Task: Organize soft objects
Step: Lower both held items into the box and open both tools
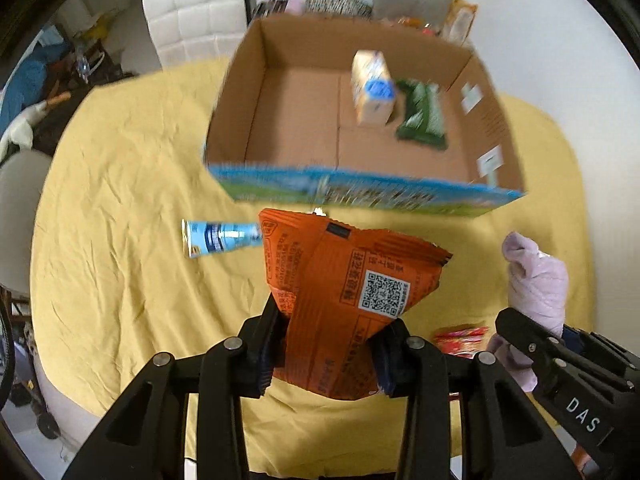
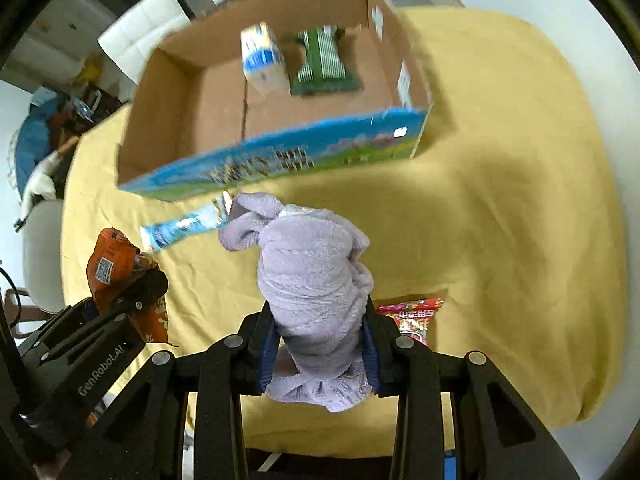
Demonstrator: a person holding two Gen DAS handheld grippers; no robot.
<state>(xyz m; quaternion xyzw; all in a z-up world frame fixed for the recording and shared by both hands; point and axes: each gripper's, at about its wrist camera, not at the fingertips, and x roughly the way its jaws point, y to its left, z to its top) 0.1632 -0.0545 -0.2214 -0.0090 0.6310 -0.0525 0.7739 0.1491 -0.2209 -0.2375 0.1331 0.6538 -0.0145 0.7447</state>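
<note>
Left gripper [image 1: 326,354]: fingers clamped on an orange snack bag [image 1: 352,292], held above the yellow-covered desk [image 1: 132,208]. Right gripper [image 2: 320,352]: fingers clamped on a lilac towel [image 2: 316,276], likewise off the desk. Cardboard box [image 1: 240,92] beyond holds a carton [image 1: 372,88] and green pack [image 1: 424,116]. A blue tube [image 1: 220,236] and red packet [image 2: 416,314] lie on the desk.

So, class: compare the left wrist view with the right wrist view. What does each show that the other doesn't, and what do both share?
Only the left wrist view: the QR code side of the orange snack bag close up, clamped by the left gripper.
Only the right wrist view: the right gripper squeezing the lilac fleece cloth from both sides.
Both: the cardboard box holding a tissue pack and a green packet, the blue tube, the red packet, the yellow tablecloth.
</note>
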